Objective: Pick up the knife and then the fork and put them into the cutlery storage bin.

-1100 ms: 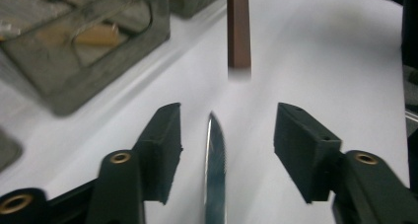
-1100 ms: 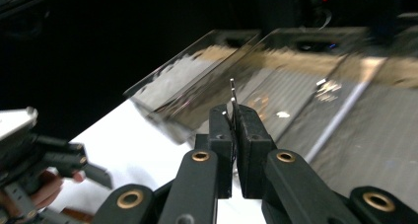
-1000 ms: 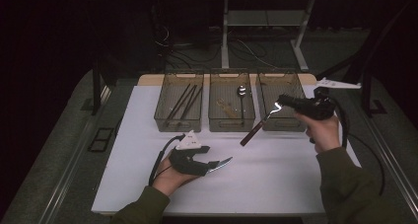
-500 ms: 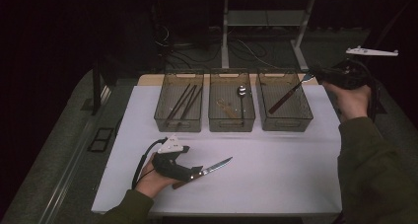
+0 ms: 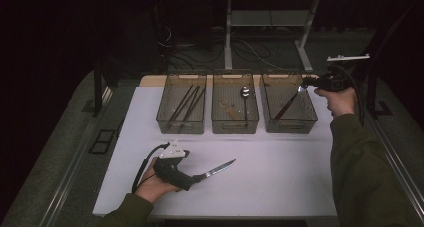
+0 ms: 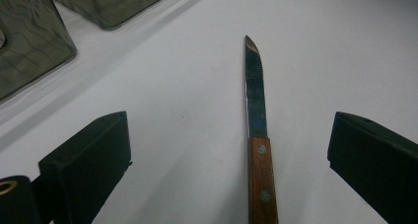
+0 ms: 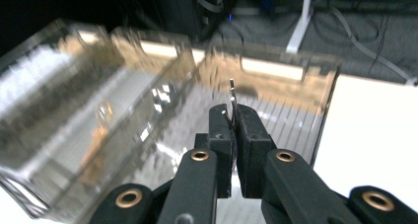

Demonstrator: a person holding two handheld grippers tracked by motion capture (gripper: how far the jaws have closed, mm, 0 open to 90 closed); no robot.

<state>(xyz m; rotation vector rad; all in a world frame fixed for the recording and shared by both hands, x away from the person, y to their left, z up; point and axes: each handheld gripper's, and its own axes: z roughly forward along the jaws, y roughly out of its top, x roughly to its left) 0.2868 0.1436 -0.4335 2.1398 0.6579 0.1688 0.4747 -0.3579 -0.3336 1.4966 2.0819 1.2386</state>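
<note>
From the high view, the left gripper (image 5: 200, 178) is lying low on the white table (image 5: 280, 187), and a knife (image 5: 220, 168) is pointing out from it toward the middle of the table. The right gripper (image 5: 306, 83) is holding another knife (image 5: 289, 103) by its shiny end, with the dark handle hanging down inside the right bin (image 5: 290, 122). Two more bins are sitting beside it: the middle bin (image 5: 235, 122) with a spoon (image 5: 245, 94) in it, and the left bin (image 5: 181, 123) with dark sticks inside. In the left gripper view, the jaws are standing wide apart after just opening, and the knife (image 6: 259, 150) with the wooden handle is lying flat on the table between them, touching neither one. In the right gripper view, the right gripper (image 7: 232, 116) is squeezing tight on the thin metal blade (image 7: 231, 96), right over the clear bin (image 7: 148, 135). The picture there is blurry, so the hand seems to be moving. What could go wrong: the blade is thin and slippery, so the held knife may twist or slide out too early and bang the bin wall or tip over the edge. Also, if the left gripper is pulling back crooked, a jaw may bump the loose knife and spin it on the table.
</note>
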